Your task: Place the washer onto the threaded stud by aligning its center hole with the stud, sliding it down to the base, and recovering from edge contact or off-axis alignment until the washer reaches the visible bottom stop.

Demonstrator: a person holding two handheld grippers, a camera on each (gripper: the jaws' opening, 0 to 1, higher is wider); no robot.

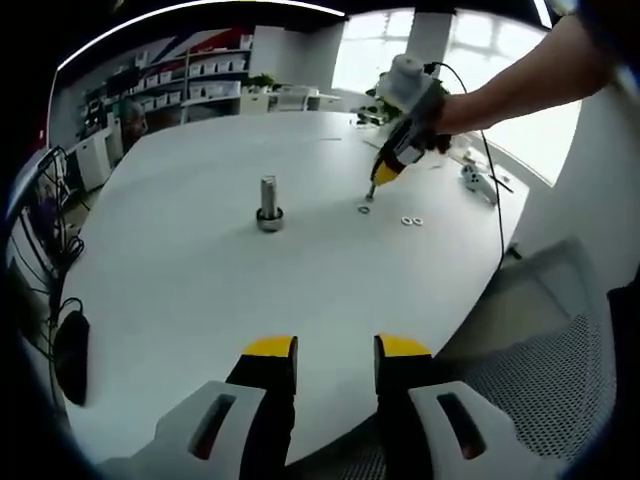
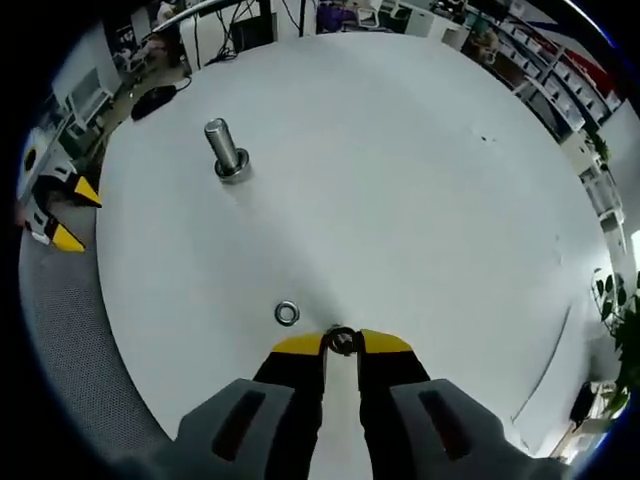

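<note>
One round white desk (image 1: 200,300) carries everything here. Near its middle stands the threaded stud (image 2: 224,148), upright on a ring-shaped base, long axis straight up from the surface and nothing yet on it. Right hand-held gripper (image 2: 341,343): jaws nearly together, pinching a washer (image 2: 342,340) at their yellow tips, low over the desk; in the left gripper view it is tipped nose-down at the far side (image 1: 372,190). From that gripper the stud lies ahead and to the left, well apart across bare desk. Left hand-held gripper (image 1: 336,350): jaws narrowly parted, holding nothing, hovering at the near desk edge with the stud ahead and slightly left. Judgement: the right gripper carries the part, so the move is its own. Washer's tilt cannot be told; its hole must end in line with the vertical stud. Spare washer (image 2: 287,313) lies flat just beside the right tips; two more washers (image 1: 411,220) lie beyond.
</note>
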